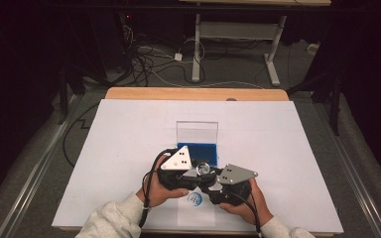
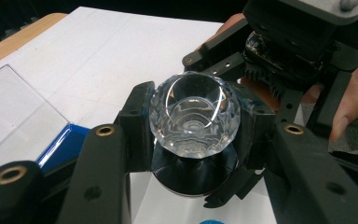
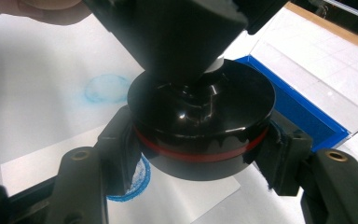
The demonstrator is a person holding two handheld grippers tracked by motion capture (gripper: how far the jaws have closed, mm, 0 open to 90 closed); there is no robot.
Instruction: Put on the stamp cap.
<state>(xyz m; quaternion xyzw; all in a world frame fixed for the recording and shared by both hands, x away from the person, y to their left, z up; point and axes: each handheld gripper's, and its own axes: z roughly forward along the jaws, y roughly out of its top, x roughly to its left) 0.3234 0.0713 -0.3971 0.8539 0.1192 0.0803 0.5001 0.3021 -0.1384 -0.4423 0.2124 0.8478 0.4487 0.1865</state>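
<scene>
while left claw (image 2: 193,135) clamps crystal knob (image 2: 194,116), right claw (image 3: 200,154) grips black base (image 3: 200,116)

Black grippers; grey triangular plates; brass screws; pale sleeves

**White-Topped Table, Ink Pad and Stamped Slip**

A wooden table (image 1: 129,93) carried a large white sheet (image 1: 129,148) covering nearly all of it. On the sheet lay a blue ink pad (image 1: 201,151) with its clear lid (image 1: 197,132) raised, and near the front edge a small paper slip (image 1: 188,213) bearing a blue round stamp mark (image 1: 194,199).
</scene>
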